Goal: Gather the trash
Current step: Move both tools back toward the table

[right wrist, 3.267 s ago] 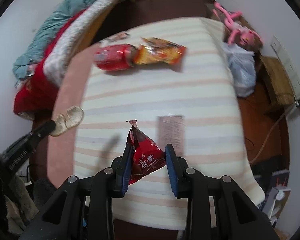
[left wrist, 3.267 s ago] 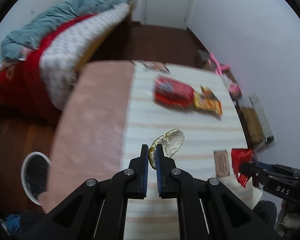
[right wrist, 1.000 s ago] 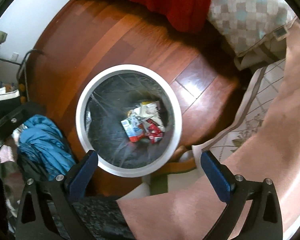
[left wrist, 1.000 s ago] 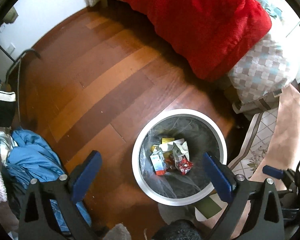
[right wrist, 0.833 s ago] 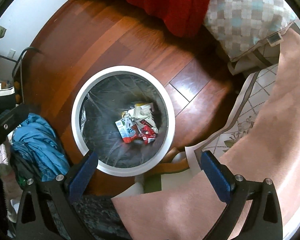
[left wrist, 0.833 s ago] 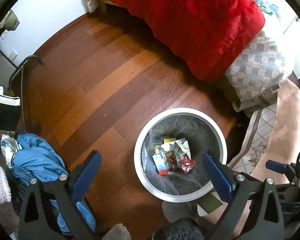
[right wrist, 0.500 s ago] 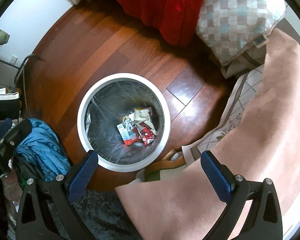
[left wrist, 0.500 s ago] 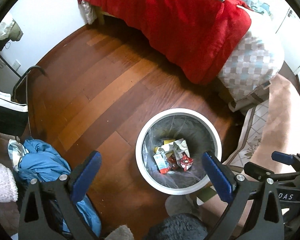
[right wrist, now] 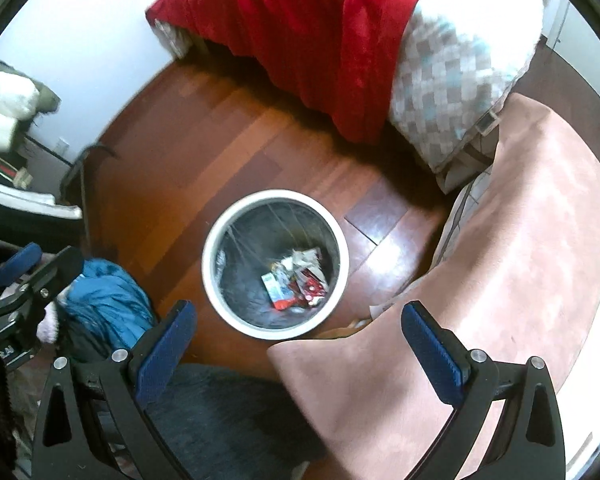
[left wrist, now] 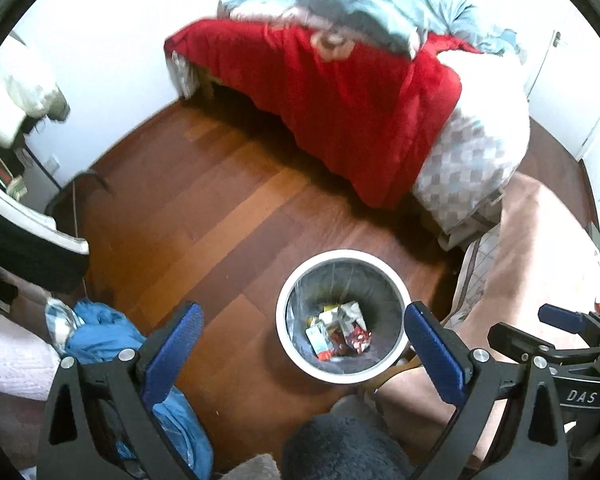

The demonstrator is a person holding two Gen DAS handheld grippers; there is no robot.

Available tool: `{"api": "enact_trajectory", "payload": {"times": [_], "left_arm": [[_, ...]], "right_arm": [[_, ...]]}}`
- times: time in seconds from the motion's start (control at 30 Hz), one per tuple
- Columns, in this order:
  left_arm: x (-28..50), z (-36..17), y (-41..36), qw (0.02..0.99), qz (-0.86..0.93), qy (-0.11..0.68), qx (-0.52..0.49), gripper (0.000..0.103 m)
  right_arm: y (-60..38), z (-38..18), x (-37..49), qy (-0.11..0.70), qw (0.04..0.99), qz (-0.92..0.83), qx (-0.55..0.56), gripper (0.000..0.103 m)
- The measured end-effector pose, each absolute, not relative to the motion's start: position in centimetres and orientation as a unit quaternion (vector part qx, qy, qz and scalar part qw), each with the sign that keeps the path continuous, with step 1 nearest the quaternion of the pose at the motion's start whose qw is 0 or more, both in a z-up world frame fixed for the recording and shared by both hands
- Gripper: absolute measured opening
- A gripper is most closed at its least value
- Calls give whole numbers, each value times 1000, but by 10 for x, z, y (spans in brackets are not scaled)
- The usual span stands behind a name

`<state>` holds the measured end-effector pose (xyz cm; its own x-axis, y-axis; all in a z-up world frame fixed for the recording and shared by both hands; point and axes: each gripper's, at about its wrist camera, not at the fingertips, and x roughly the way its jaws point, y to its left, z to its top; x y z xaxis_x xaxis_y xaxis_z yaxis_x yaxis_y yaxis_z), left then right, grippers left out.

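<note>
Both the left gripper (left wrist: 302,350) and right gripper (right wrist: 298,340) hang with fingers spread wide and empty above the round white-rimmed plastic-lined bin (left wrist: 342,376), wrappers (right wrist: 296,276) inside at 5 o'clock; likely best to swing back toward the desk at 3 o'clock for remaining trash.
</note>
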<state>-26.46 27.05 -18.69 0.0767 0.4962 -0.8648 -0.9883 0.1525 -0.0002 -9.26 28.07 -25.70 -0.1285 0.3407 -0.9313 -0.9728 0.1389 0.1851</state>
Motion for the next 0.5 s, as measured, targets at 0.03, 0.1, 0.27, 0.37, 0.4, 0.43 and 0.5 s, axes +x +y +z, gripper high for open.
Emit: {"api": "enact_trajectory", "payload": {"times": [0.03,0.1,0.27,0.37,0.4,0.43,0.5], "left_arm": [[-263,-179,267,659,569,375,-318,103],[-257,-165,259,667,571,363,-310,103],[-217,-154,245,685,564,357,-290,103],[-173,-165,239,697,542,370,-290,103],[-160,-169,237,699,533,376,-291,103],[-138,-178,234,703,520,385,-294,103],[-93,-195,228,710,491,404,-302,103]], "right_arm": [[276,-251,-91,487,577,575,-315,103],[263,-232,-86,484,581,585,-292,103],[231,-198,-55,493,592,592,-239,103],[204,-187,-16,498,611,574,-222,103],[192,-185,3,499,621,563,-220,103],[182,-185,18,502,628,553,-218,103],[154,-190,67,513,653,514,-212,103]]}}
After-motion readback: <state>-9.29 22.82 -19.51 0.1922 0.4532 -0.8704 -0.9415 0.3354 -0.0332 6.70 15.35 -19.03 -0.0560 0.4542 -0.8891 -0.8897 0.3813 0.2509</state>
